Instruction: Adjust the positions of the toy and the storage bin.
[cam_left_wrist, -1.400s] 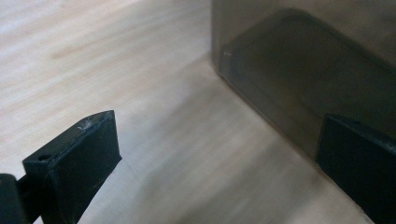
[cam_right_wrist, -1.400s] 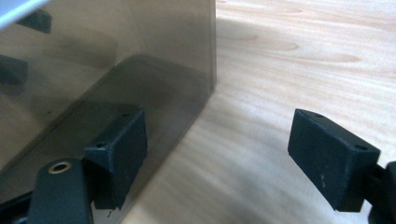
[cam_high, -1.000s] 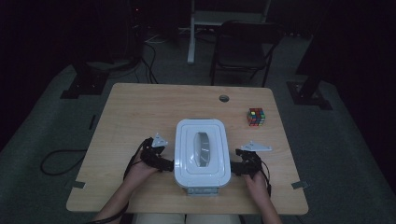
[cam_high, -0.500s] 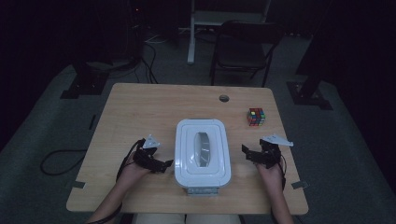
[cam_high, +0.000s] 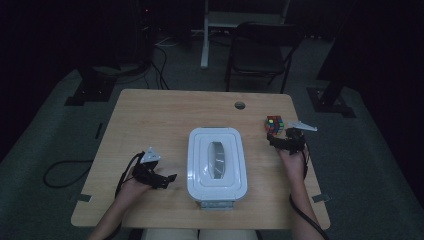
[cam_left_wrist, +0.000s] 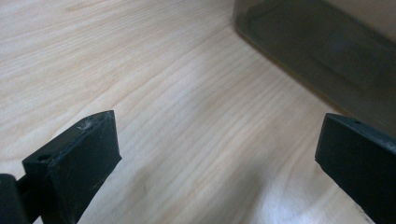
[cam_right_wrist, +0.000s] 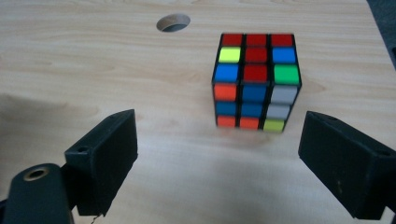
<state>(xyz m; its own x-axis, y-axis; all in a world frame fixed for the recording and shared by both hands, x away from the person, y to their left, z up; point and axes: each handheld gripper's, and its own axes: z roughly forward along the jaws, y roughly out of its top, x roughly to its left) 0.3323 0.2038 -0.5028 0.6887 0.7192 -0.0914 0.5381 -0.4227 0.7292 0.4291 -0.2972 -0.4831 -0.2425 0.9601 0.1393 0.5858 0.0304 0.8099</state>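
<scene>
Right hand-held gripper (cam_right_wrist: 219, 154), jaws just opened wide and empty, faces the cube (cam_right_wrist: 254, 81); white box (cam_high: 217, 162) lies well aside.

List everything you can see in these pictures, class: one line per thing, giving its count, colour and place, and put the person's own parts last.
table: one, light wood, centre of the room.
container: one, white, lid on, near middle of the table.
puzzle cube: one, multicoloured, far right of the table.
cable hole: one, round, far edge of the table.
chair: one, dark, beyond the table.
left gripper: one, black, open, left of the container.
right gripper: one, black, open, just short of the puzzle cube.
forearms: two, entering from the near edge.
</scene>
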